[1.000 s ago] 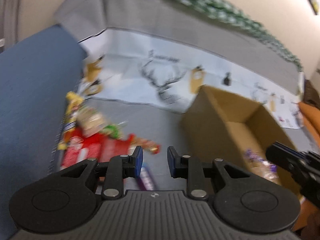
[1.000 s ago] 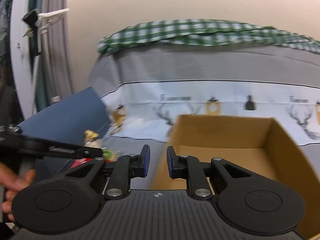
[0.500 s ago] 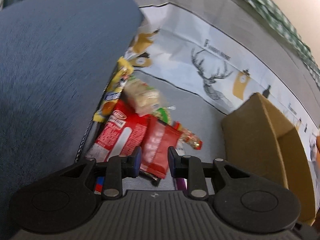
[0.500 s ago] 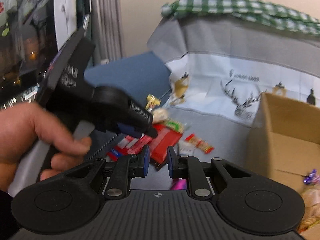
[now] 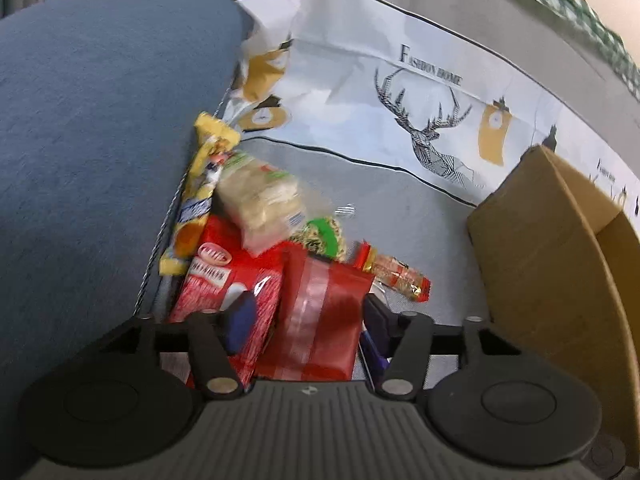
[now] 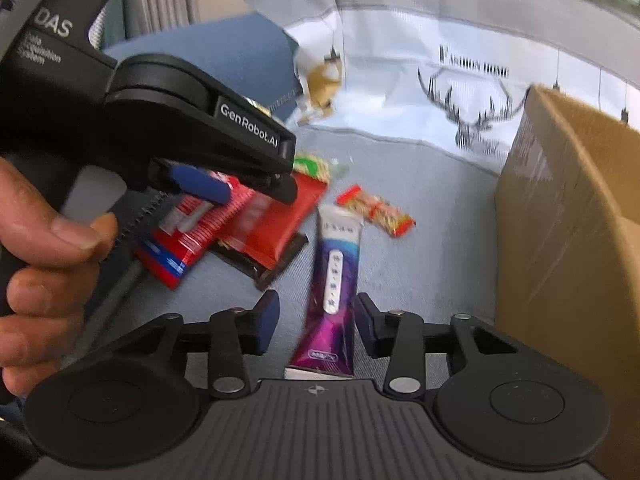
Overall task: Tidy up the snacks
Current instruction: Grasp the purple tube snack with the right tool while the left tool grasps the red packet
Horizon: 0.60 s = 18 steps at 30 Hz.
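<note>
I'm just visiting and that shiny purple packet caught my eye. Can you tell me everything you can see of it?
The purple packet is a long, narrow glossy pouch, white at its far end and shading through blue and purple to magenta at the near end, with a white strip of small print down its middle. It lies flat on the grey cloth, lengthwise away from the camera, apart from the red packets. Its near end sits between the open jaws of the right gripper, which have just been opening; neither pad presses on it.

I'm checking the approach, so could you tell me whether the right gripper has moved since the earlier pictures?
Yes. The right gripper has come down and leftwards, away from the brown cardboard box, toward the purple snack packet, its fingers just opening.
</note>
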Motion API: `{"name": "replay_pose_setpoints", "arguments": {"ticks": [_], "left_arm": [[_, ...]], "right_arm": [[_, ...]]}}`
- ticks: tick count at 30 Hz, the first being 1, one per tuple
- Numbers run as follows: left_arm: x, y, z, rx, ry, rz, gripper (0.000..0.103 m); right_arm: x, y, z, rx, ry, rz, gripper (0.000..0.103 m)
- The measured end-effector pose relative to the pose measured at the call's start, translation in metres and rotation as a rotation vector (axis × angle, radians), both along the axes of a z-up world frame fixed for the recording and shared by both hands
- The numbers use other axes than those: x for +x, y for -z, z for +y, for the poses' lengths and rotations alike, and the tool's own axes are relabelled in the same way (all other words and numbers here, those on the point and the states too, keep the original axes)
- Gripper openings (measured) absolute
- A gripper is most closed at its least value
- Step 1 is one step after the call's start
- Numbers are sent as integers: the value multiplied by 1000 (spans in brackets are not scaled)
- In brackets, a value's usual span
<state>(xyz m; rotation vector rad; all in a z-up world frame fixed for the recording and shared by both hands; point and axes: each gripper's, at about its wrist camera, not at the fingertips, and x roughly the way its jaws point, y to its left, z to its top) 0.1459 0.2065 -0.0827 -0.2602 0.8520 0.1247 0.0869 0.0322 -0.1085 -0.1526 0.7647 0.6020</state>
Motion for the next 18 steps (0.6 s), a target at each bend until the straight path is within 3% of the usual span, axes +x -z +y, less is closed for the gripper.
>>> {"name": "replay_pose_setpoints", "arguments": {"ticks": [4, 8, 11, 12, 16, 17, 18], "left_arm": [[6, 4, -17, 98, 63, 0, 75], [4, 8, -33, 194, 120, 2, 75], [4, 8, -37, 199, 151, -13, 64], [4, 9, -38, 190, 162, -2, 58], [5, 15, -41, 226, 166, 31, 53], [5, 16, -40, 222, 160, 43, 47], [4, 15, -38, 222, 149, 48, 30]], "right_arm": [[8, 9, 7, -26, 2, 29, 44], [12, 13, 11, -37, 6, 27, 44], [10, 13, 13, -52, -6, 8, 40], [9, 13, 13, -56, -13, 2, 33], [3, 12, 12, -63, -37, -11, 25], [2, 12, 12, -65, -42, -12, 25], [0, 12, 11, -65, -47, -9, 24]]}}
